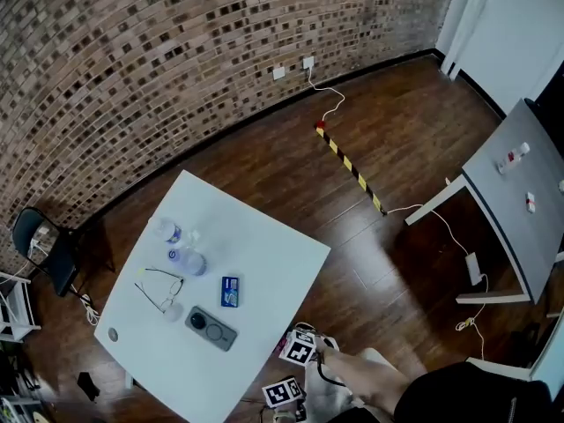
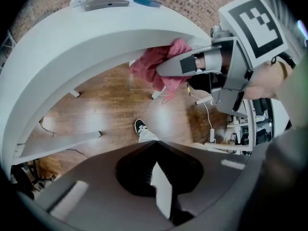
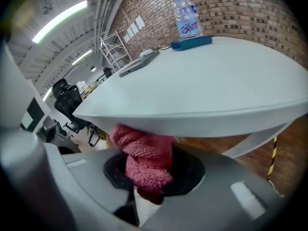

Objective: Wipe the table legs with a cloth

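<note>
Pink terry cloth [image 3: 144,160] sits pinched in the right gripper [image 3: 147,179] just beneath the white table [image 3: 216,81] edge, the left gripper [image 2: 155,150] pressed together on nothing, and since no table leg [image 3: 252,142] is visibly touched, the wiping looks mostly undone.

The cloth [image 3: 144,160] is pink, nubby and looped like terry. The table [image 1: 264,254] has a smooth, matt white top. The floor [image 1: 291,157] is dark wood planks with a glossy sheen, the wall [image 1: 132,60] rough brick, the bottle [image 3: 185,13] clear plastic.
</note>
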A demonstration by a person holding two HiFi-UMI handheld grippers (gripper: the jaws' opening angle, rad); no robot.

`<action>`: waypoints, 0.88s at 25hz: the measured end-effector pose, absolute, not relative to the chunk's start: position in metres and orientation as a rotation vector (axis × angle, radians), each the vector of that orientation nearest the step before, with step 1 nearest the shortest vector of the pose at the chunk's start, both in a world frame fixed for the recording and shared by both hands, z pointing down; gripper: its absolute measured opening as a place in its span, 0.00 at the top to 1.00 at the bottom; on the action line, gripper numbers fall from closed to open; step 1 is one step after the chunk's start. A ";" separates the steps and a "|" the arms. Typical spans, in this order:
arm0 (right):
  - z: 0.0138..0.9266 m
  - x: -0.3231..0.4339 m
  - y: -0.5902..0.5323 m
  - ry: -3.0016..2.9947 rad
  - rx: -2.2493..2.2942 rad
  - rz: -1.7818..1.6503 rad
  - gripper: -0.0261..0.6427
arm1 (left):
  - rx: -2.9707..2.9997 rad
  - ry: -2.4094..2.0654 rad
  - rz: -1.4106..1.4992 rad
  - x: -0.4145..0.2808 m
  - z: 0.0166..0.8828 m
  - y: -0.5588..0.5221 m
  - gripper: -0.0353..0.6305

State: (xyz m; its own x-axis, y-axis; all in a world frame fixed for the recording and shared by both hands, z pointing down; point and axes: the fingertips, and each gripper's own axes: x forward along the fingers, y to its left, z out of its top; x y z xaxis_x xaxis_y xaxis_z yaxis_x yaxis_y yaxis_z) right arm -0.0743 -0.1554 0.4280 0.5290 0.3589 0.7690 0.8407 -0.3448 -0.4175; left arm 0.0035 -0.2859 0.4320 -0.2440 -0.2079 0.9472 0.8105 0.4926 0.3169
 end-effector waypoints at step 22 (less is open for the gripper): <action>0.436 -0.328 -0.108 -1.299 -1.841 -0.623 0.82 | -0.559 -1.592 -1.052 -0.166 0.456 -0.289 0.95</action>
State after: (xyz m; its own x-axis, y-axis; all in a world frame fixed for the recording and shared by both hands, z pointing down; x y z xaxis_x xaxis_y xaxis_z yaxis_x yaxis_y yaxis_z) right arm -0.3277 -0.1082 0.4359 0.3565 0.5495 0.7556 0.9332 -0.1707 -0.3162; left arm -0.1661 -0.2890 0.4558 -0.2942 -0.1672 0.9410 0.8001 0.4955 0.3382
